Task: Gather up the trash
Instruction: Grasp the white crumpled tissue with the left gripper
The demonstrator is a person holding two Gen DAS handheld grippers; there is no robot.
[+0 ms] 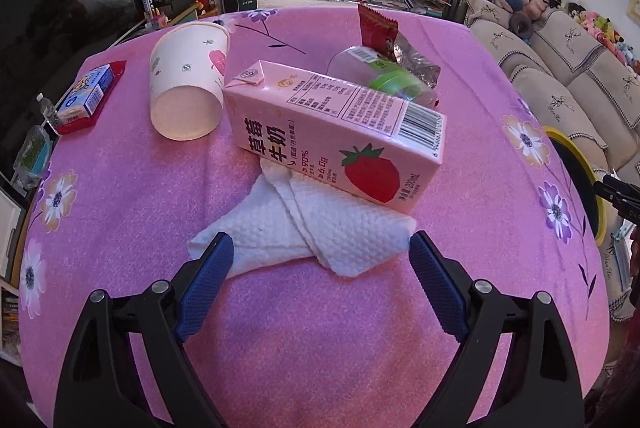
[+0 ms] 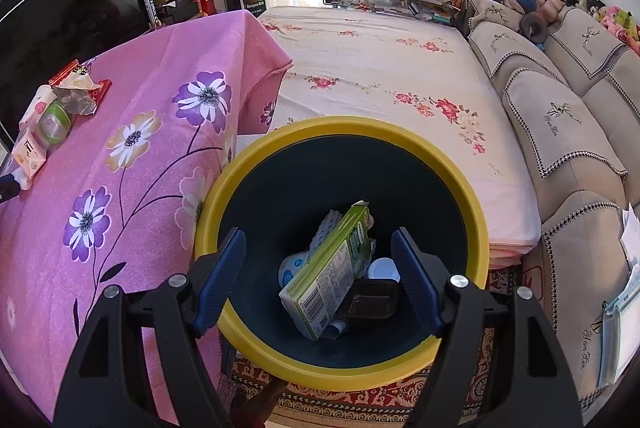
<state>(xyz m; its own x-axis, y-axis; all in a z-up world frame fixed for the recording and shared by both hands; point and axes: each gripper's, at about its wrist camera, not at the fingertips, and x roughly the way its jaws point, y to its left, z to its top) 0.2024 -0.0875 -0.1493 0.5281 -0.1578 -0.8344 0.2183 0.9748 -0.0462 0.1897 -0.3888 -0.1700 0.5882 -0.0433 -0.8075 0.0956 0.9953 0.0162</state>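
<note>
Left wrist view only: left tool (image 1: 321, 248), jaws spread, nothing pinched, over a white paper towel (image 1: 304, 232) on the pink tabletop (image 1: 120, 195); 1 strawberry milk carton (image 1: 336, 131) on the towel's far edge; 1 tipped paper cup (image 1: 188, 83).

Right wrist view only: right tool (image 2: 319, 248), spread, empty, above the yellow-rimmed bin (image 2: 476, 211), holding 1 green carton (image 2: 332, 268), possibly cups.

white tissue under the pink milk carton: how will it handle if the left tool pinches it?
The tissue looks thin and folded, so probably floppy and very light. Its far edge sits under the strawberry milk carton, so pulling may drag or tip the carton, or tear the tissue. The left tool straddles it, open.
</note>
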